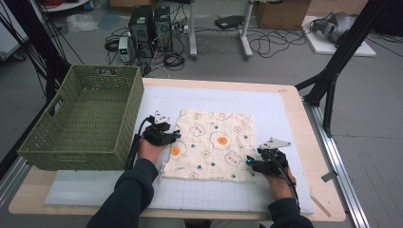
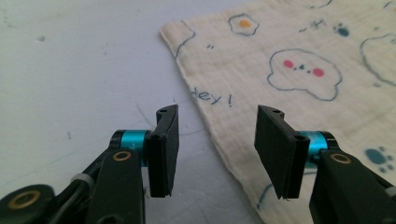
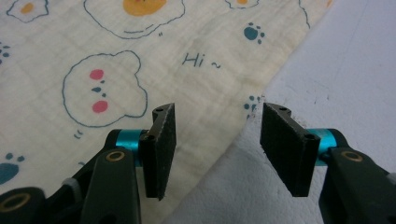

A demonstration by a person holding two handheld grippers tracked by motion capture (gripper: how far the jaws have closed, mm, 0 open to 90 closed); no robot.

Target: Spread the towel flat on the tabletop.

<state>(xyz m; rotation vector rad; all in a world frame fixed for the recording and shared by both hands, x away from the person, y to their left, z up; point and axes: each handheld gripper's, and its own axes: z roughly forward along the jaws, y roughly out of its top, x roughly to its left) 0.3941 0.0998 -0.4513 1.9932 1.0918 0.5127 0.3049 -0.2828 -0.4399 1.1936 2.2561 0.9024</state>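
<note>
Two tools work one cloth — a pale printed square lying flat on the white surface, beside a green basket at the far left.

Left tool: positioned at the cloth's left edge, about midway along it. In the left gripper view the jaws stand spread and straddle that edge; one pad is over bare surface, the other over fabric. Nothing is pinched. The edge runs away from the tool, roughly along its line of sight.

Right tool: positioned at the cloth's near right corner. In the right gripper view the jaws are likewise spread, with the right-hand edge passing between them on a diagonal — fabric under one pad, surface under the other. No contact with the cloth can be confirmed.

Governing relation: each tool sits astride its own side of the cloth, so the fabric lies inward from both, between the hands. The left side belongs to the left hand, the right corner to the right. A likely next action is to lower and close on both edges; the grip depends on each pad getting under the hem.
</note>
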